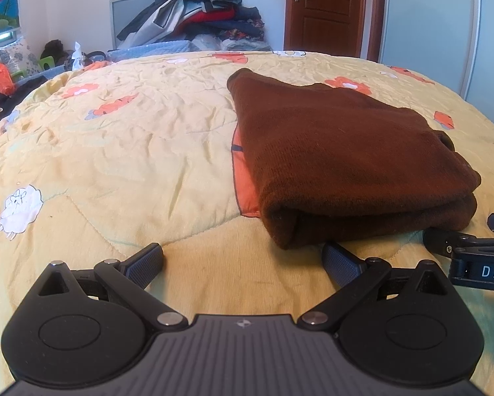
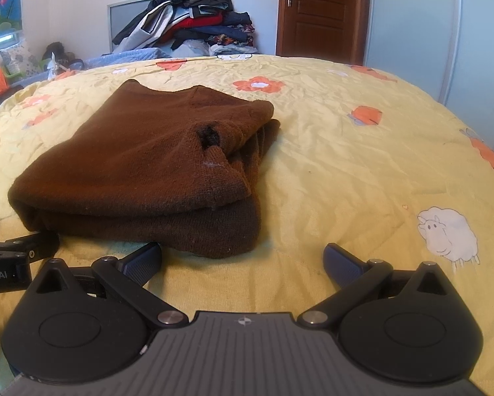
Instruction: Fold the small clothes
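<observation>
Both my grippers, left gripper and right gripper, spread wide, holding nothing. Just beyond them the brown knit sweater lies folded on the yellow quilt; soft, floppy, thick. I'd pinch the near folded edge.

One folded brown garment lies on one yellow quilt, at about one o'clock in the left wrist view and eleven o'clock in the right. Two grippers show, the left gripper and the right gripper, each with two fingers spread wide. One clothes heap stands at twelve o'clock, one wooden door at one.
</observation>
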Demonstrator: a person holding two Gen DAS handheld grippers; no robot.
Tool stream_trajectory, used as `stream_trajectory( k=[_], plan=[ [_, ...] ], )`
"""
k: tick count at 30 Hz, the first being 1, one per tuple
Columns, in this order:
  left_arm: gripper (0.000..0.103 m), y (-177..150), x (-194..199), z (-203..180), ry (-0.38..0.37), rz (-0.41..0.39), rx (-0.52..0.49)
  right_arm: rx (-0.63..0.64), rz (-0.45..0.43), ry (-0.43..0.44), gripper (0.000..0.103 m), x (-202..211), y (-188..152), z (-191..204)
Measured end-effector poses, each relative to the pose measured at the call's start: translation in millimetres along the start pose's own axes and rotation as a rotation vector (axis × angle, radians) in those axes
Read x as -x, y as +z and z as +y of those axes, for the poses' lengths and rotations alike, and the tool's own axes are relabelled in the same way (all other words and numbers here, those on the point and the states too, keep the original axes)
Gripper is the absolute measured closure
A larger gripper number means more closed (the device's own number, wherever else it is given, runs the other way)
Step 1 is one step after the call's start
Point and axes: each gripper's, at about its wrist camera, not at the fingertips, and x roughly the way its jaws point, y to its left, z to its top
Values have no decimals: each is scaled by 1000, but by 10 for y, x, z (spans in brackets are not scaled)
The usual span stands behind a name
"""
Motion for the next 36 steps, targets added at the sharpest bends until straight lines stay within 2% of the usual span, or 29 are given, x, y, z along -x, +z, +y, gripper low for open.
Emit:
stream_trajectory(
  k=[7,14,36],
  plan=[
    [0,47,-8,-48,19,38,13,-2,1,-2,0,-5,-1,1],
    [0,-14,15,-50,14,6,4,-2,1,-3,0,-8,2,-3],
    [0,-33,32,-31,6,-1,3,-2,1,-3,0,-6,0,0]
  ],
)
